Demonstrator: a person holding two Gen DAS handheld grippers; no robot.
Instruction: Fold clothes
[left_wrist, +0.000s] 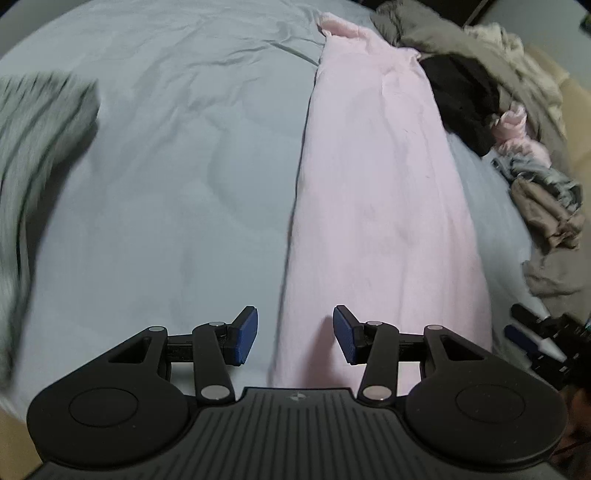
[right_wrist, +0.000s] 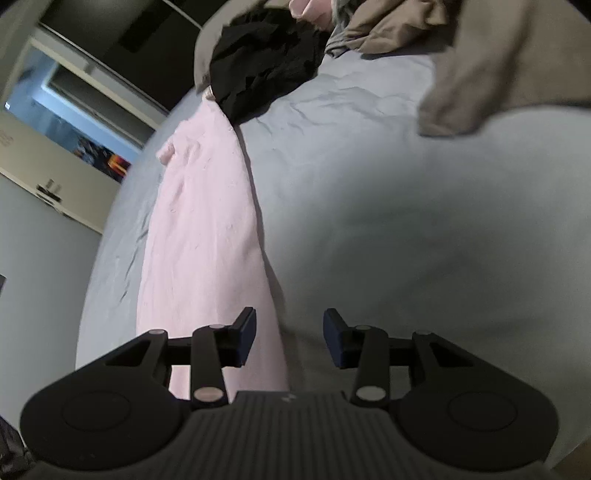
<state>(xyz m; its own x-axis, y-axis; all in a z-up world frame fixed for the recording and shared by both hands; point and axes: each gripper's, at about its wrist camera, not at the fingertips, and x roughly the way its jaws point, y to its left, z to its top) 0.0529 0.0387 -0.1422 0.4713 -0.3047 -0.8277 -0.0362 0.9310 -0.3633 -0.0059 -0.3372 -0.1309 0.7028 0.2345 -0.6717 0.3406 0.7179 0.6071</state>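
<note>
Left gripper is hovering over the bed with its blue pads spread apart and nothing pinched between them. No earlier look is given, so only the gap itself can be told. In the left wrist view the pink garment is lying as a long, narrow strip on the grey bedsheet, running from just under the right-hand pad away toward the far edge of the bed; its near end is sitting directly below the gap and slightly to the right of it. The strip is looking smooth, with a straight folded edge along its left side and a small bunched end at the far tip. A striped grey garment is lying blurred at the left, and a pile of unfolded clothes, black, beige and pink, is heaped along the right. In the right wrist view the right gripper is likewise standing with its pads apart and empty. Here the pink garment is stretching away from beneath the left-hand pad, so the gap is sitting over its right edge and the bare bedsheet beside it. A black garment is lying at the strip's far end, touching it, and a brown garment is lying at the upper right.
</note>
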